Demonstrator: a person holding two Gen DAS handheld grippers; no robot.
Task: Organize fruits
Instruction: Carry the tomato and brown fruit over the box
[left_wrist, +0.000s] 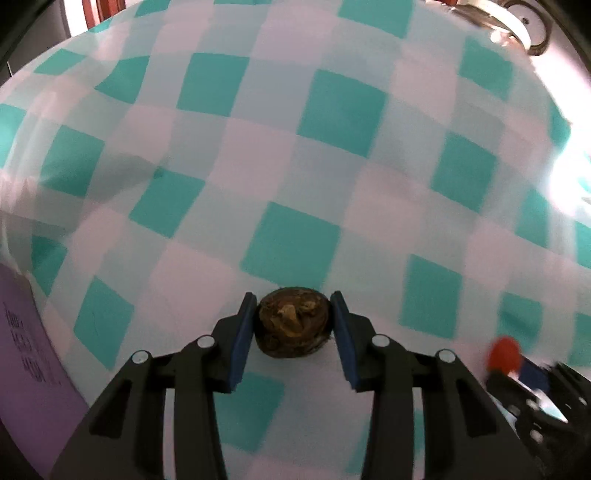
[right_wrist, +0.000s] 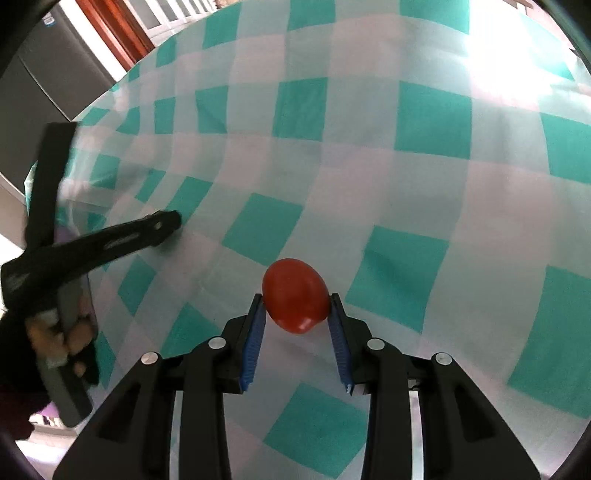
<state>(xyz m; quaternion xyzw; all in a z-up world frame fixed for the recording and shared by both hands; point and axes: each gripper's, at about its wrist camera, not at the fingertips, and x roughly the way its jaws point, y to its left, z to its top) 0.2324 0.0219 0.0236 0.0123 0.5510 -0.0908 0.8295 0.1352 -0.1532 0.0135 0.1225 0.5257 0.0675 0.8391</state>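
Left wrist view: your left gripper (left_wrist: 293, 325) pinches a brown, rough-skinned fruit (left_wrist: 293, 322) at 6 o'clock over the checked tablecloth (left_wrist: 280, 155).

Right wrist view: your right gripper (right_wrist: 297, 314) clamps a red tomato (right_wrist: 295, 294) at 6 o'clock; the left gripper sits at 9 o'clock.

The cloth (left_wrist: 332, 184) on the table looks like thin woven fabric, matt, with soft creases, printed in teal and white checks; the left gripper (left_wrist: 293, 325) is black plastic, slightly shiny, with round metal pins and smooth blue pads (left_wrist: 242, 343); the brown fruit (left_wrist: 291, 321) between them is rough, dry and dull; the right gripper (right_wrist: 296, 325) is the same black plastic, but its blue pads (right_wrist: 338, 347) are ribbed; the red fruit (right_wrist: 295, 295) has smooth, glossy skin; a purple sheet (left_wrist: 26, 362) looks like matt paper.
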